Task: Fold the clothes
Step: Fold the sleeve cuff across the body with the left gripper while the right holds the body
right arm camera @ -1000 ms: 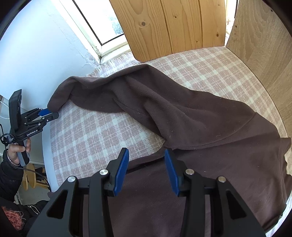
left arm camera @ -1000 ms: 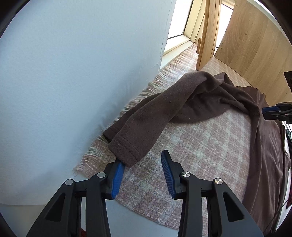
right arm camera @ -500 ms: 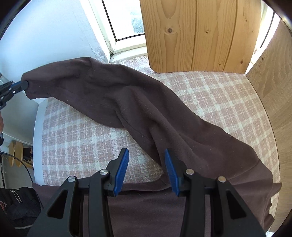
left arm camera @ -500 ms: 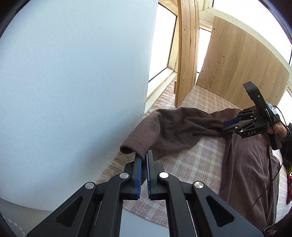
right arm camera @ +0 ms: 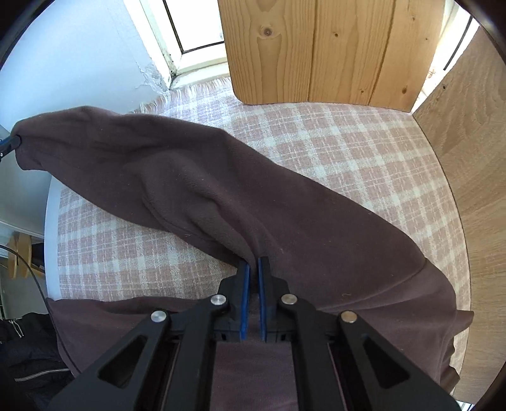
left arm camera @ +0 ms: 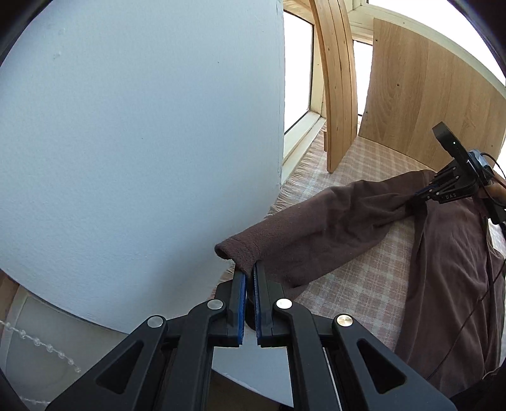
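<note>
Brown fleece garment (right arm camera: 284, 202) lies across a pink-and-white checked cloth (right arm camera: 363, 151) on a round table (right arm camera: 50, 215). One sleeve (left arm camera: 316, 227) is stretched out and lifted off the cloth between the two grippers.

Left gripper (left arm camera: 249, 275): jaws closed, blue pads pinching the sleeve cuff at the near left edge of the table, cuff raised beside the white wall (left arm camera: 142, 142). In the right wrist view only its tip shows at the far left (right arm camera: 8, 144), at the cuff.

Right gripper (right arm camera: 254, 268): jaws have just been closing and now clamp a fold of fleece where the sleeve seems to meet the body; the exact seam is hard to make out. In the left wrist view it sits at the far right (left arm camera: 420, 194), biting the fabric, with a bit of the person's hand (left arm camera: 495, 189) behind it.

Rest of the garment hangs over the near table edge below the right gripper. Wooden boards (right arm camera: 316, 47) stand at the far side of the table, with a window (right arm camera: 196, 25) to their left. Dark clothing (right arm camera: 28, 347) sits low at near left, off the table.
</note>
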